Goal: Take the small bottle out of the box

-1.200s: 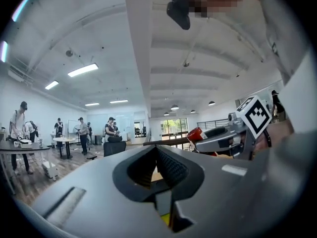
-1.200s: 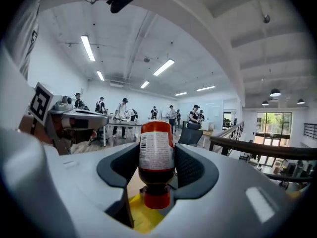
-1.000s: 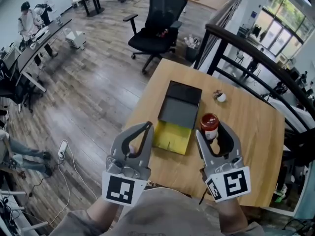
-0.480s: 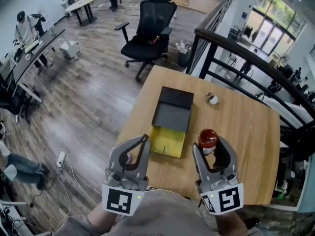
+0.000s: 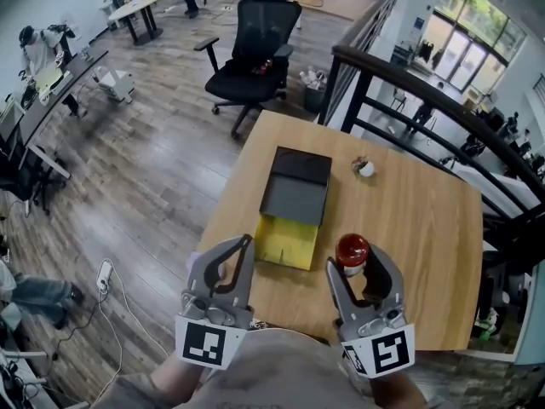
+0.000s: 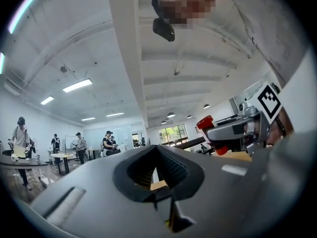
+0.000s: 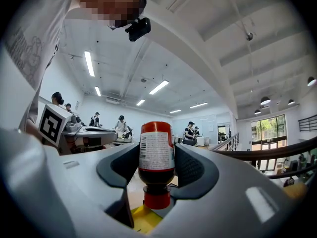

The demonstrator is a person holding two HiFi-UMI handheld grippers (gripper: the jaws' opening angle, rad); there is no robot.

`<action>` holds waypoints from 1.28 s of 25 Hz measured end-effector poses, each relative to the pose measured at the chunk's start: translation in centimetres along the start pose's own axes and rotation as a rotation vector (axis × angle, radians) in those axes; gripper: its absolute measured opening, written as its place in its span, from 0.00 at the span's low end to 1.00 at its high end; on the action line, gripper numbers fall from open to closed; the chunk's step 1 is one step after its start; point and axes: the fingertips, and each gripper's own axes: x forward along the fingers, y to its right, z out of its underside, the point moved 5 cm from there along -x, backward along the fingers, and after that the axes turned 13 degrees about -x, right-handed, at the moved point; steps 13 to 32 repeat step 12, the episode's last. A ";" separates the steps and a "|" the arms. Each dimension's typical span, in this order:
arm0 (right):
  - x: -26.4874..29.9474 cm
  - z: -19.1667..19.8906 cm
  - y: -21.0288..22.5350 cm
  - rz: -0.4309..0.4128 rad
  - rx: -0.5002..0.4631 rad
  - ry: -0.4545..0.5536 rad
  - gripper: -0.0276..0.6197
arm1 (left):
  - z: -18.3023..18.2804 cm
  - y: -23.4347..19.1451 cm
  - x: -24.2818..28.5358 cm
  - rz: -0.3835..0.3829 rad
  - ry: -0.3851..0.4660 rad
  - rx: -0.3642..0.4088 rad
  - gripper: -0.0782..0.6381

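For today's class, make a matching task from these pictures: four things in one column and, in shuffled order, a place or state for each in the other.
Things
1. small bottle
2. box
3. left hand-held gripper
4. office chair

Places and states
A. stands on the floor beyond the table
B. jaws together, nothing between them
C. lies open on the table, yellow inside
D. clamped between the jaws of the right hand-held gripper

Pairs: 1-D, 2-C, 3-B, 4-A
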 end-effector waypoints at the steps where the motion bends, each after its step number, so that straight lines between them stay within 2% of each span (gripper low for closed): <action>1: 0.1 0.0 0.0 0.004 -0.005 -0.003 0.39 | 0.0 -0.1 0.0 0.000 -0.002 0.001 0.11; 10: 0.5 -0.3 0.0 0.025 -0.050 -0.025 0.39 | -0.4 -0.5 -0.3 -0.010 -0.009 -0.006 0.11; 32: 0.5 -0.4 -0.1 0.022 -0.050 -0.025 0.39 | -0.5 -0.6 -0.5 -0.011 -0.004 -0.004 0.11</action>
